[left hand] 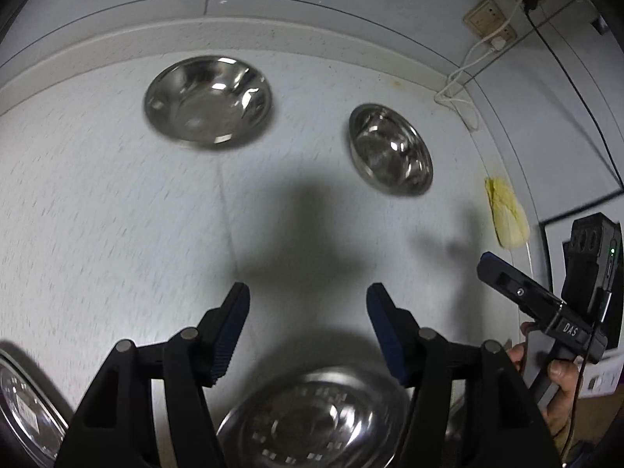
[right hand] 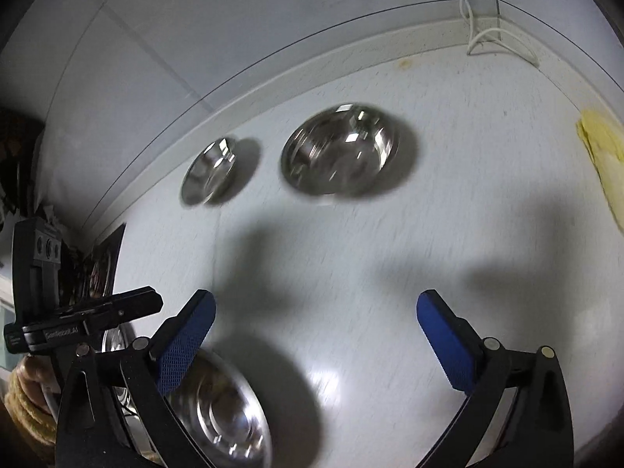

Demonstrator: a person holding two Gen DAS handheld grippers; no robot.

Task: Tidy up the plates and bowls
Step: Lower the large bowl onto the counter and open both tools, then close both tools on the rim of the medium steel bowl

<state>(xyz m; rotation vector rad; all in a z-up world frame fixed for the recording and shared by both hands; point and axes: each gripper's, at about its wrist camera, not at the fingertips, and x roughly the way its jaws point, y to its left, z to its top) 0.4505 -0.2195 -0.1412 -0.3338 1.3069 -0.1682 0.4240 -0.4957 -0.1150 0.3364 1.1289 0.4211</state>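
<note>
In the left wrist view my left gripper (left hand: 308, 296) is open over bare white counter, nothing between its blue pads. A steel bowl (left hand: 316, 417) sits just under its base at the bottom edge. Farther back lie a wide shallow steel bowl (left hand: 208, 101) and a smaller steel bowl (left hand: 390, 150), apart from each other. In the right wrist view my right gripper (right hand: 316, 300) is wide open and holds nothing. The near steel bowl (right hand: 222, 409) lies beside its left finger. The two far bowls appear as the wide one (right hand: 212, 171) and the smaller one (right hand: 339, 150).
A steel plate (left hand: 27, 405) shows at the lower left edge. A yellow leafy lump (left hand: 507, 214) lies by the right wall. White cable (left hand: 460, 89) hangs from wall sockets (left hand: 489, 19). A hand (left hand: 561, 386) grips the other tool's handle. A raised ledge (left hand: 273, 35) bounds the counter's back.
</note>
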